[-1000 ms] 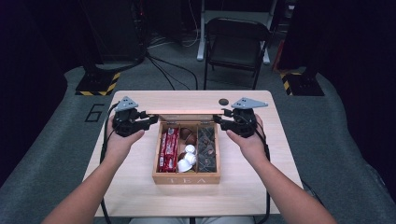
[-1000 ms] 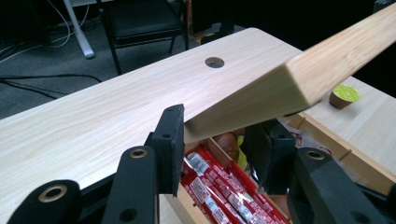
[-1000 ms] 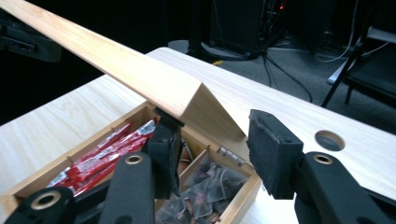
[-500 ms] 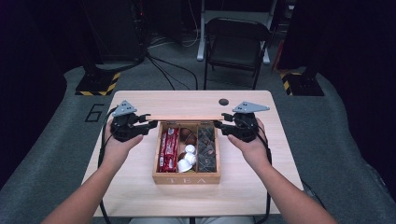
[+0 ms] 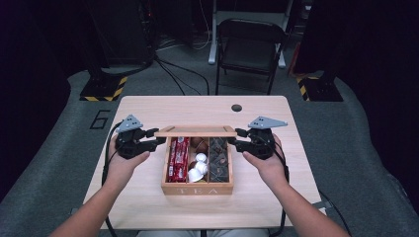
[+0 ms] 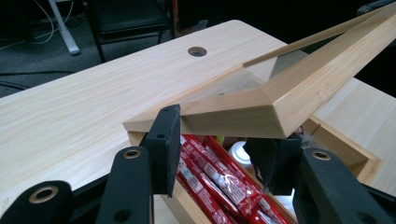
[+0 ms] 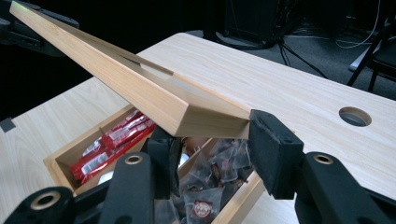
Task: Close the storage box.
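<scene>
Your jaws on both sides clasp the ends of the wooden lid (image 5: 195, 131), held over the far edge of the tea box (image 5: 197, 187) at mid-bench; the left gripper (image 5: 157, 142) sits at nine o'clock, and its jaws have just been opening slightly, the right gripper (image 5: 236, 138) at three. In the left gripper view the lid's corner (image 6: 243, 109) sits between the pads, above the red packets (image 6: 219, 182). In the right gripper view the jaws flank the lid's other end (image 7: 205, 116) above the tea bags (image 7: 212, 179). Keep both ends level and lower them together.

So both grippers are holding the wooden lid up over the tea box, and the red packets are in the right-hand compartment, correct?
Not quite. The red packets lie in the left-hand compartment of the tea box, as the high view shows. The left gripper and right gripper do hold the wooden lid above it.
</scene>
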